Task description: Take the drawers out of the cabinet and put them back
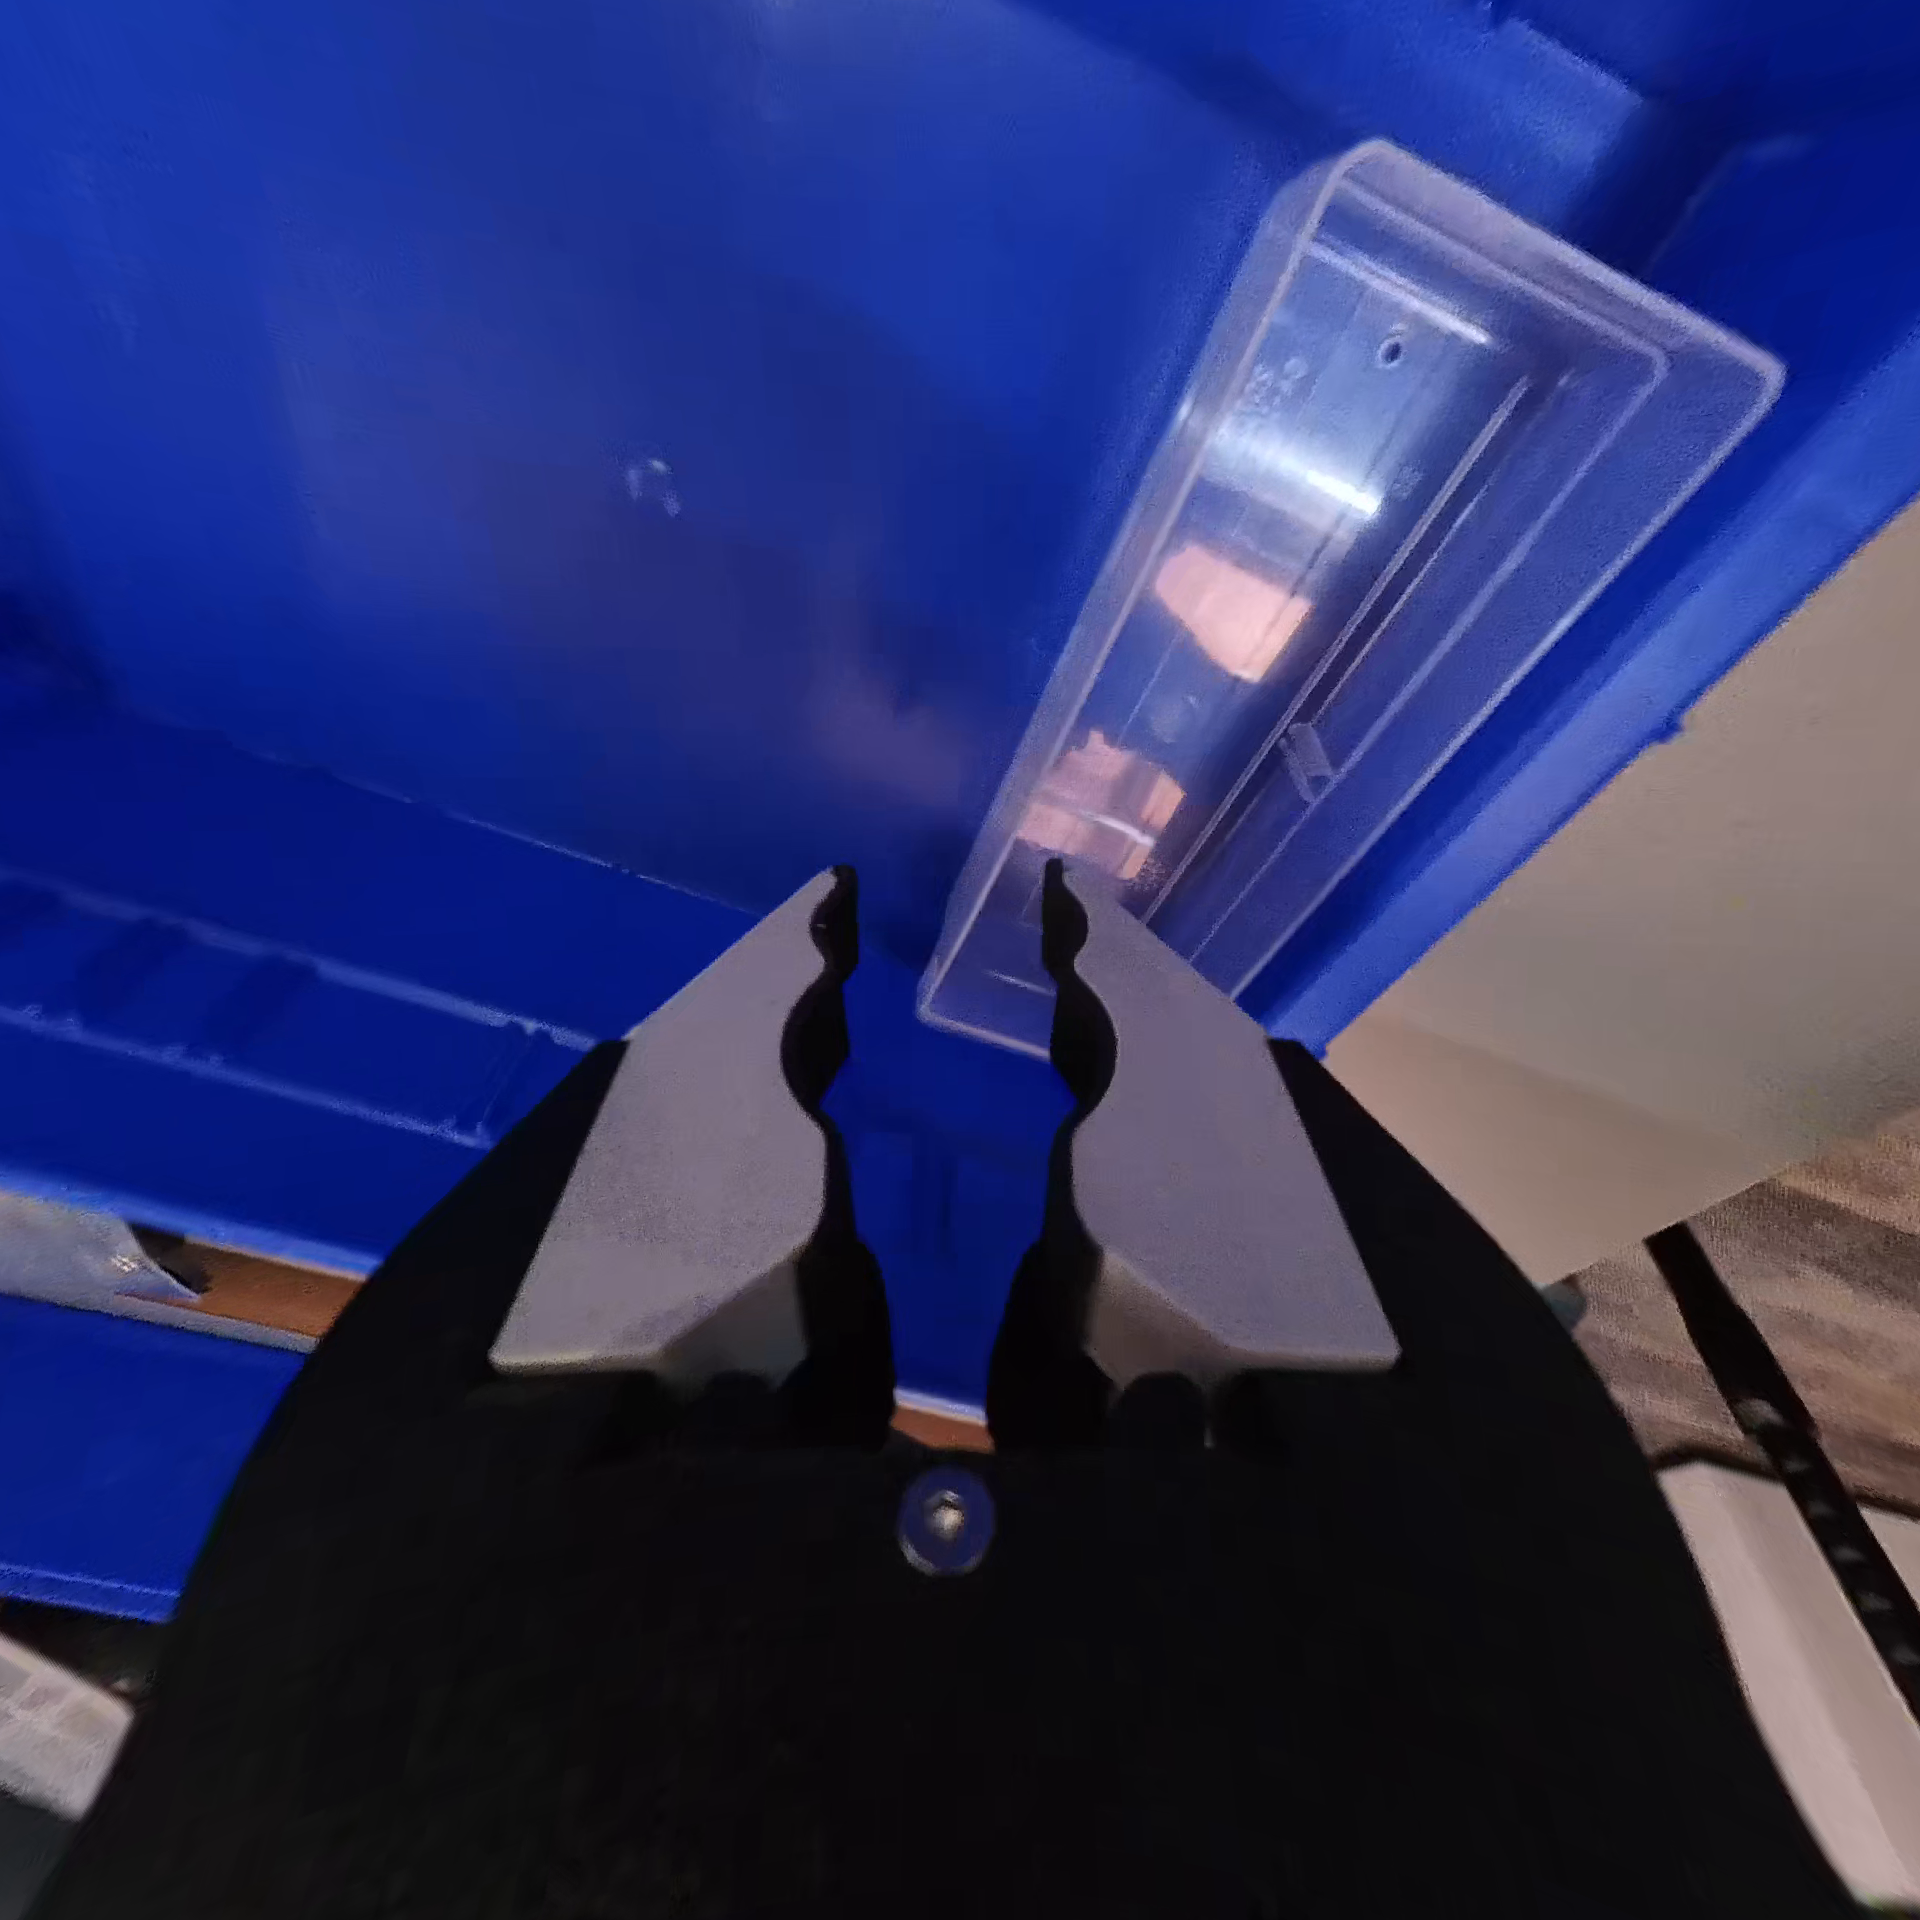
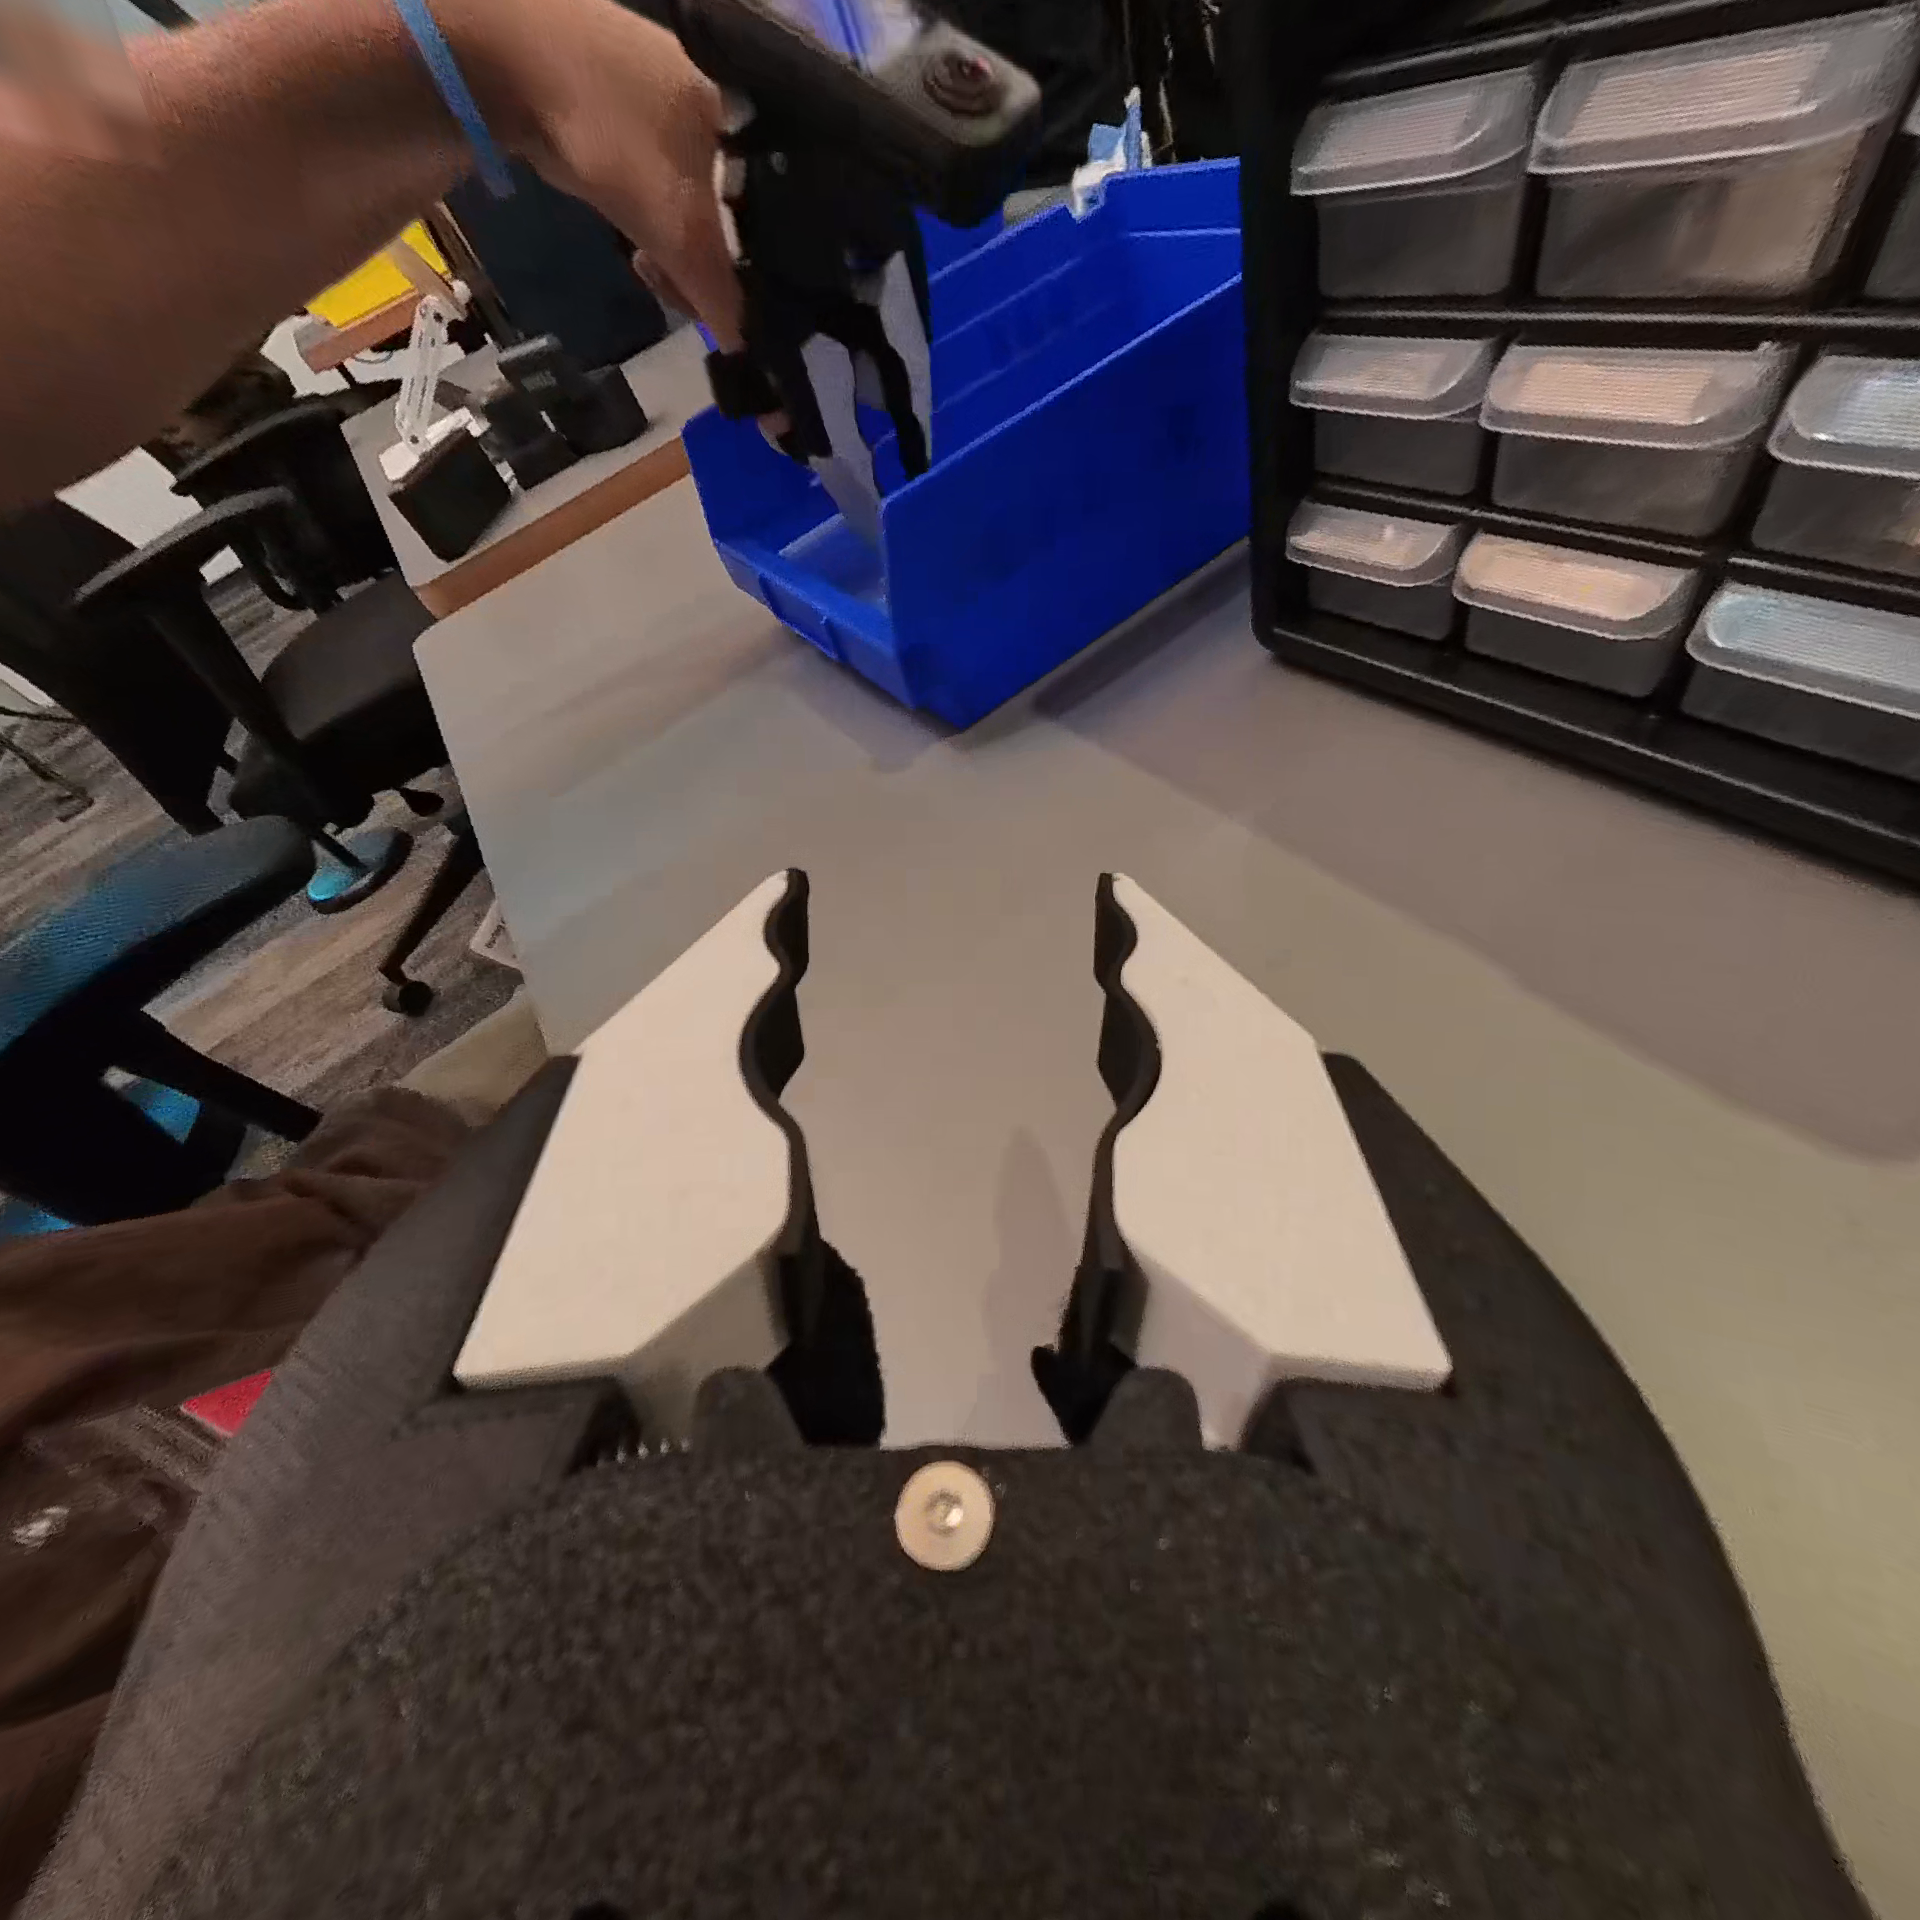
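Inside blue bin [image 1: 520, 416], clear empty drawer [image 1: 1351, 582] lies tilted.

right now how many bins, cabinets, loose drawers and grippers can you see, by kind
blue bin: 1
black cabinet: 1
loose clear drawer, lying inside the bin: 1
grippers, both open: 2 (left gripper, right gripper)
total: 5

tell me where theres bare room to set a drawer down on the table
Bare grey table lies between the right gripper, the blue bin and the black cabinet. Inside the bin it is crowded: a clear drawer lies there with the left gripper over it.
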`<state>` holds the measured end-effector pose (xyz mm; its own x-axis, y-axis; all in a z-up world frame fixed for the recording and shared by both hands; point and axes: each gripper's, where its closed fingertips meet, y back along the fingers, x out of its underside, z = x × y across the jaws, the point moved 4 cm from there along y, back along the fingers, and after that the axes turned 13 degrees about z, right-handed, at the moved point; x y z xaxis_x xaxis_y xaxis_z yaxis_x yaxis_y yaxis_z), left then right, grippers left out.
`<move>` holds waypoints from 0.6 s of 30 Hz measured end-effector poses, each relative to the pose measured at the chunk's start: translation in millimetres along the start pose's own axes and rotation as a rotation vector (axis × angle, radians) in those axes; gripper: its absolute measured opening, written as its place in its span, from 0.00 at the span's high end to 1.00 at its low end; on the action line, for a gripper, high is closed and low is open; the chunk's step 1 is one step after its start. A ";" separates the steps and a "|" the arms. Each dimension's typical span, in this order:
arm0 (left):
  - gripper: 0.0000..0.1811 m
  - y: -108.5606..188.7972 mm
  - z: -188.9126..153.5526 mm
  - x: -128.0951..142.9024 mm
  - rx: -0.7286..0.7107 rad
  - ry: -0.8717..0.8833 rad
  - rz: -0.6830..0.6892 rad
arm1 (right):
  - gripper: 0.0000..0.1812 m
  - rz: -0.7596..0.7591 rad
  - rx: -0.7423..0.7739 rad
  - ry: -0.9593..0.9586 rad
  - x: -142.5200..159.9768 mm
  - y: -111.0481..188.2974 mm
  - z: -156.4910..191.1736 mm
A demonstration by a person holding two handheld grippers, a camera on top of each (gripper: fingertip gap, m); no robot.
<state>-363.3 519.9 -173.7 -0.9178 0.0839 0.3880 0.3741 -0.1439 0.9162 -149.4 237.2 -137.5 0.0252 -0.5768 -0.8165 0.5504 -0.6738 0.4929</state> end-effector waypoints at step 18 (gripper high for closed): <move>1.00 51.1 21.5 50.8 -0.119 0.369 -0.046 | 0.70 0.002 0.116 -0.030 14.1 25.6 -15.1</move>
<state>-387.9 538.1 -105.0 -0.9275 -0.2639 0.2648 0.3334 -0.2635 0.9052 -122.3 218.8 -141.0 0.0004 -0.5901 -0.8073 0.4505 -0.7206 0.5270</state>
